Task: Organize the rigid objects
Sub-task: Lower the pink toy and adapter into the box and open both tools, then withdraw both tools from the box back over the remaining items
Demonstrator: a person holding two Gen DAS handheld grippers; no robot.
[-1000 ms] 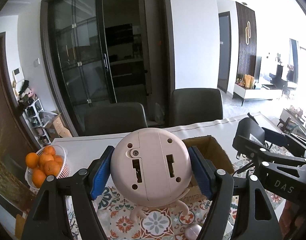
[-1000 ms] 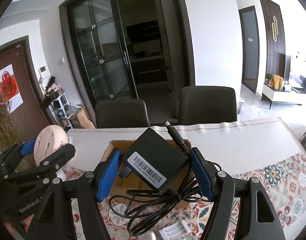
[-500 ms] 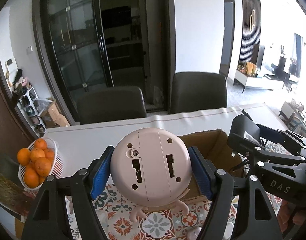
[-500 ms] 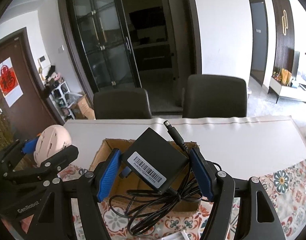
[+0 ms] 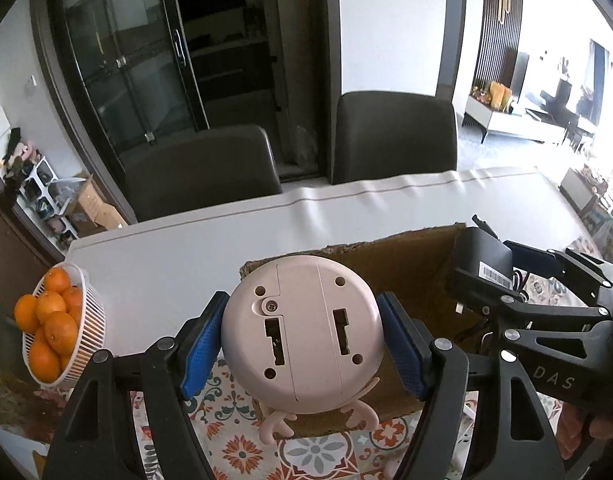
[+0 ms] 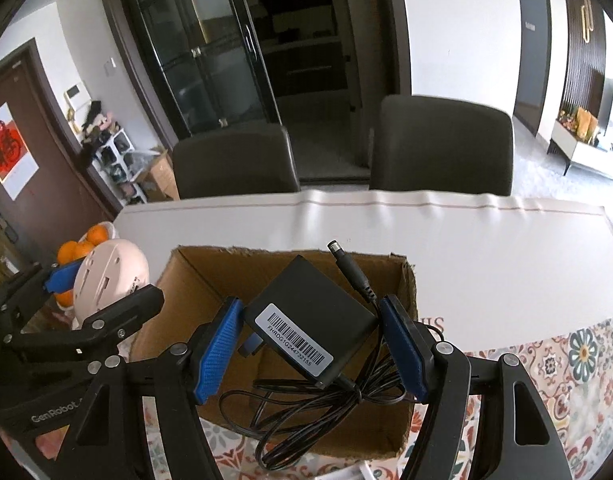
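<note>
The left gripper (image 5: 302, 344) held a round pink gadget (image 5: 302, 332) between its blue pads, with the flat underside of the gadget turned to the camera and two small pink feet hanging below. The right gripper (image 6: 310, 348) was clamped on a black power adapter (image 6: 310, 320), and the thin black cable (image 6: 306, 412) of the adapter hung in loose loops under it. Both things were in the air above an open cardboard box (image 6: 194, 280), which stood on the white table (image 6: 486, 248) at the edge of a patterned cloth (image 6: 578, 360). The part of the box floor that could be seen was bare, so it seemed that nothing had been put inside yet, although the held things hid much of it. I judged the task to be at an early stage: two objects were picked up and carried over the box, but neither was set down. What was left was to lower each one into the box and let it go, taking care that the cable did not catch on the box wall. A white basket of oranges (image 5: 54, 328) stood at the left, well apart from the box.
</note>
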